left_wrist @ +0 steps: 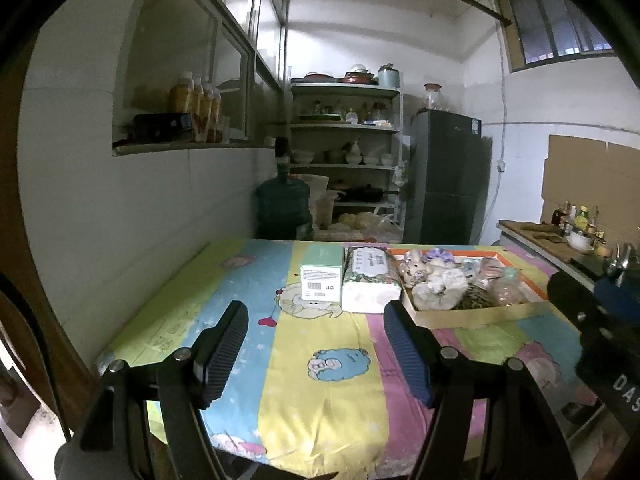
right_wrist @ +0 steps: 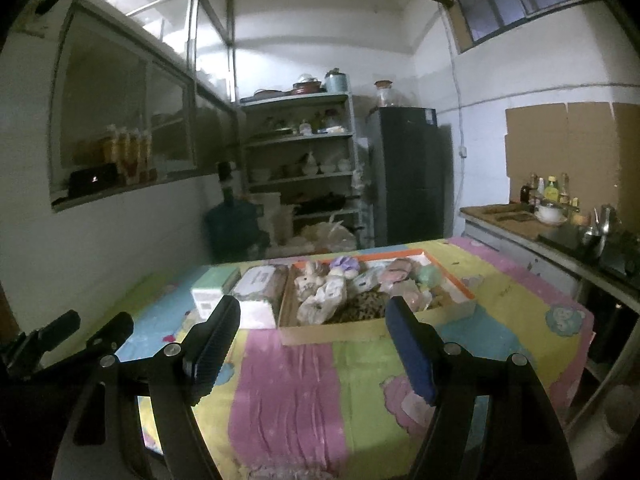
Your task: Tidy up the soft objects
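Kitchen tabletop (left_wrist: 320, 392) under a striped cartoon cloth carries a shallow cardboard tray (right_wrist: 340, 332) of soft toys (right_wrist: 324, 296) at the far side, with a tissue pack (left_wrist: 370, 280) just left of it and a green box (left_wrist: 322, 276) touching the pack. Left tool (left_wrist: 316, 354) and right tool (right_wrist: 312, 350) both hover over bare cloth near the front edge, jaws wide, nothing gripped.

A cloth-covered table (left_wrist: 328, 400) bears a green box (left_wrist: 322, 278), tissue pack (left_wrist: 370, 280) and cardboard tray (left_wrist: 476, 316).
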A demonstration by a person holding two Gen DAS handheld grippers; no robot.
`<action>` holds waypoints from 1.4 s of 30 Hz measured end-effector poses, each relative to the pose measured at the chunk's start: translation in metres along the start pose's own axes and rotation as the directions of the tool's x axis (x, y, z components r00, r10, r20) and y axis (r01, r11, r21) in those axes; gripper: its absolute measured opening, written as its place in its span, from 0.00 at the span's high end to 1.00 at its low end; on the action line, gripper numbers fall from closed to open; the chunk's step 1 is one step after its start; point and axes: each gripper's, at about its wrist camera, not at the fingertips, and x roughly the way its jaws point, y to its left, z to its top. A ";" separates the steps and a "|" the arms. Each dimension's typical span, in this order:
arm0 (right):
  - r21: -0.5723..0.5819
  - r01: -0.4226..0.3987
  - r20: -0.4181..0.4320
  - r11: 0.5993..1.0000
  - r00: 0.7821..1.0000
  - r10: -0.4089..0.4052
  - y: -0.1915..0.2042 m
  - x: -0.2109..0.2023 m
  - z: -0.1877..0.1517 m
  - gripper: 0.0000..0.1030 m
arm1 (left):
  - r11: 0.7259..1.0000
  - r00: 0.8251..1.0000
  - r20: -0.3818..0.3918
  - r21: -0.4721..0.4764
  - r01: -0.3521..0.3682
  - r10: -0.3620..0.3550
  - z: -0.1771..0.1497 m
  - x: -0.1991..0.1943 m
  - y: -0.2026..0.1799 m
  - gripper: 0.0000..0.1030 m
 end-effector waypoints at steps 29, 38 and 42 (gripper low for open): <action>0.000 -0.020 0.007 1.000 1.000 0.020 -0.002 -0.026 0.002 0.26 | 1.000 0.999 0.033 0.007 0.012 -0.012 -0.002 -0.030 -0.005 0.32; -0.005 -0.030 0.004 1.000 1.000 0.030 0.000 -0.025 0.001 0.26 | 1.000 0.999 0.030 0.007 0.012 -0.013 -0.003 -0.030 -0.005 0.32; -0.006 -0.031 0.003 0.999 0.999 0.031 0.000 -0.025 0.002 0.26 | 1.000 0.999 0.032 0.007 0.012 -0.012 -0.003 -0.031 -0.006 0.32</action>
